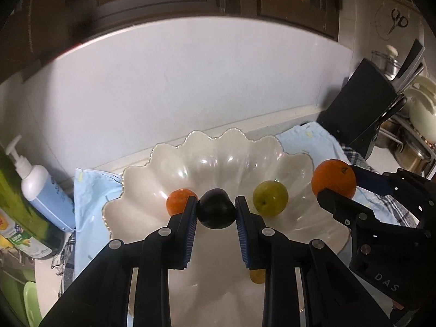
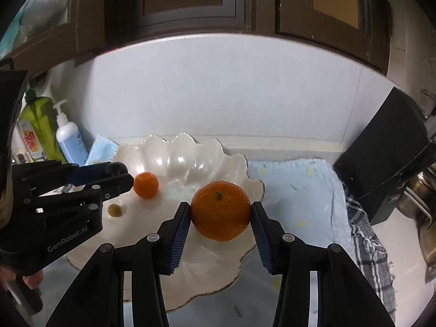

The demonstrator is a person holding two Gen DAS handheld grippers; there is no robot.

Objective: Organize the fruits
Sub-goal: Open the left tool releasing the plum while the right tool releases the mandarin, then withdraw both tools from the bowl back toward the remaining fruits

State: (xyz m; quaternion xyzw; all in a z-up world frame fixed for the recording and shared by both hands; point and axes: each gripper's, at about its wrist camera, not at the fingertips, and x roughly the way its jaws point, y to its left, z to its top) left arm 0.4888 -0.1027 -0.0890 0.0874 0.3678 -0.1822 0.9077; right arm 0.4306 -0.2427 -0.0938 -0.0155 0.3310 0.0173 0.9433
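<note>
A white scalloped bowl (image 1: 223, 152) (image 2: 174, 152) sits on a light blue cloth. My left gripper (image 1: 216, 204) is shut on a dark plum (image 1: 216, 212) and holds it over the bowl. A small orange (image 1: 177, 200) (image 2: 145, 184), a green fruit (image 1: 269, 197) and a small yellowish fruit (image 1: 257, 276) (image 2: 114, 209) lie in the bowl. My right gripper (image 2: 220, 211) is shut on a large orange (image 2: 220, 209) (image 1: 333, 181) above the bowl's right rim. In the right wrist view my left gripper (image 2: 117, 174) shows at the left.
A blue pump bottle (image 1: 41, 190) (image 2: 68, 139) and a green bottle (image 1: 16, 207) (image 2: 38, 130) stand at the left. A black knife block (image 1: 362, 103) (image 2: 381, 163) and metal pots (image 1: 408, 136) stand at the right. A checked towel (image 2: 368, 239) lies beside the blue cloth (image 2: 297, 190).
</note>
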